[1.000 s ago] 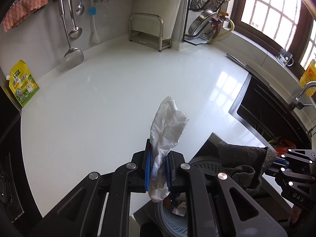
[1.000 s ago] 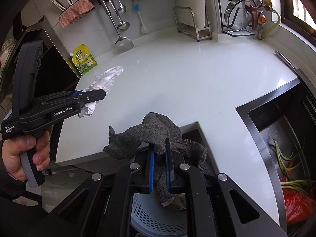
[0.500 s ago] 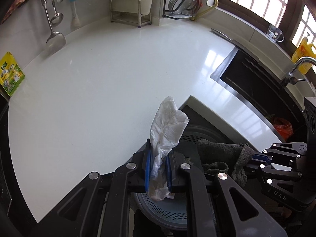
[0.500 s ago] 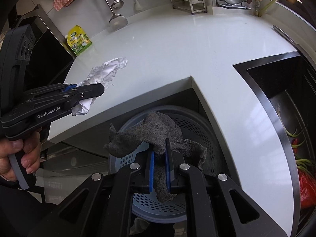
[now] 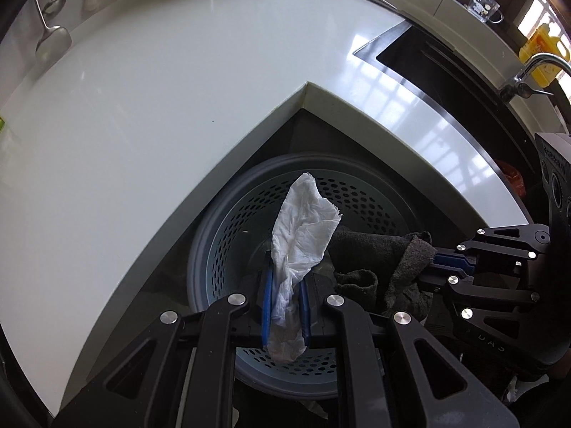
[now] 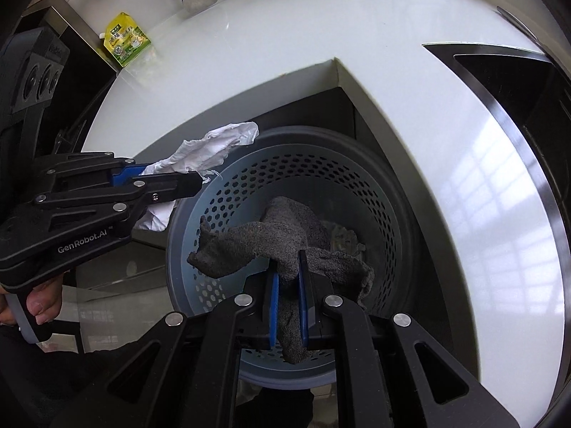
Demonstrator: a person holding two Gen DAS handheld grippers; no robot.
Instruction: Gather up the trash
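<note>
Reading "GenRobot.AI", left tongs (image 6: 200, 182) pinch tissue (image 6: 210, 149).

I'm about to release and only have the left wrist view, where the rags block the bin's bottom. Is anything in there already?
Observer: Yes. The right wrist view shows crumpled scraps at the bottom of the perforated bin, behind the grey cloth.
Operator: Is the right gripper properly clamped on that cloth?
Observer: Yes. The right gripper has its fingers shut on it, with cloth hanging out below them.
Operator: Is my tissue over the opening?
Observer: Only partly, it seems. The white tissue in the left gripper sits at the bin's left rim, and its lower tail appears to be outside the rim.
</note>
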